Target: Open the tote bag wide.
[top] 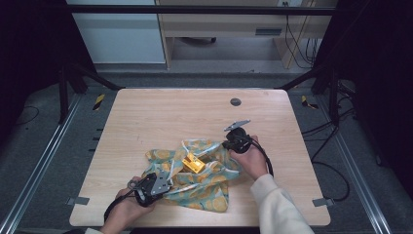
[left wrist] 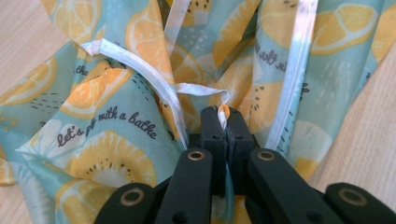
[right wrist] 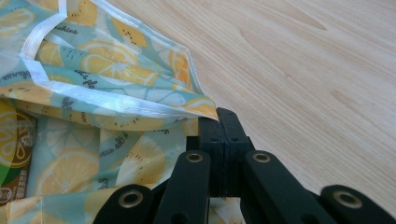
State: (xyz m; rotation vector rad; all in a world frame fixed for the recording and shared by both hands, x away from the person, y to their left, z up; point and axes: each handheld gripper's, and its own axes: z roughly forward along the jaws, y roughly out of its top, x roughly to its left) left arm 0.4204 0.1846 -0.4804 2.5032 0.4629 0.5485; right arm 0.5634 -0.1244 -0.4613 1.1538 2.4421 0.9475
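A crumpled teal cloth bag with a lemon print [top: 204,180] lies on the near middle of the wooden table [top: 160,117]. A yellow packet [top: 193,163] sits in its folds. My left gripper [top: 165,185] is at the bag's near left edge, shut on a white-trimmed fold of the cloth [left wrist: 223,112]. My right gripper [top: 225,145] is at the bag's far right corner, shut on the cloth's edge [right wrist: 205,108]. In the right gripper view, a brown and green packet edge [right wrist: 14,154] shows under the cloth at the left.
A dark round grommet [top: 235,102] sits in the table near its far edge. Black frame posts and cables stand at both sides of the table. Bare wood lies beyond the bag toward the far edge.
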